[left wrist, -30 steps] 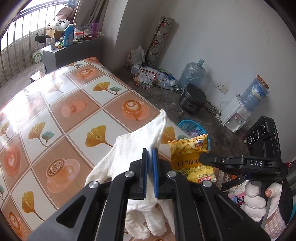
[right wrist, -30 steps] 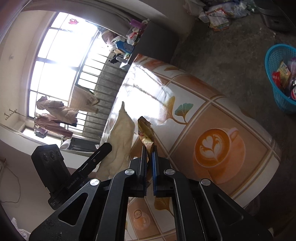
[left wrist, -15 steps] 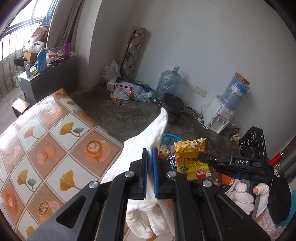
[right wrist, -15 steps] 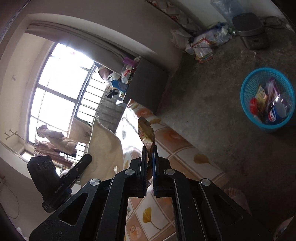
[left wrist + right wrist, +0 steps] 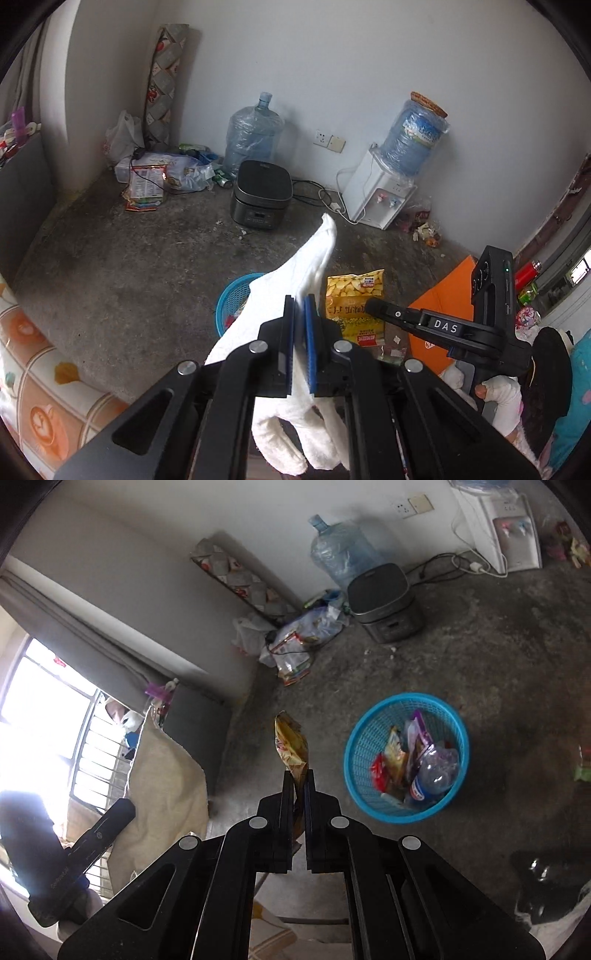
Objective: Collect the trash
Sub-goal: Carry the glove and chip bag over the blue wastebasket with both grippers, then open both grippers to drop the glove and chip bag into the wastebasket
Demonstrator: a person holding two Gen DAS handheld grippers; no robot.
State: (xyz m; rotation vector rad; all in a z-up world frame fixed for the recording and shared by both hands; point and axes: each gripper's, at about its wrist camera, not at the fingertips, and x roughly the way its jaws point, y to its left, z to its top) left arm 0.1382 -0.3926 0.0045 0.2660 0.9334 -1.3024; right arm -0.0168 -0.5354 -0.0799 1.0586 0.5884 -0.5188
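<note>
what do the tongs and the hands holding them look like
Both tongs, left and right, are matte black linkage frames with silver pivot bolts and blue pads on two flat fingers. Seen from the left wrist view, the right unit's side reads "DAS". The hand gripping it wears a white knit glove with a fingertip poking out.

My white glove hides most of the blue basket ahead of my left jaws. The glove's fingers drop behind them, out of sight. The snack bag's bottom is hidden between my right jaws.
</note>
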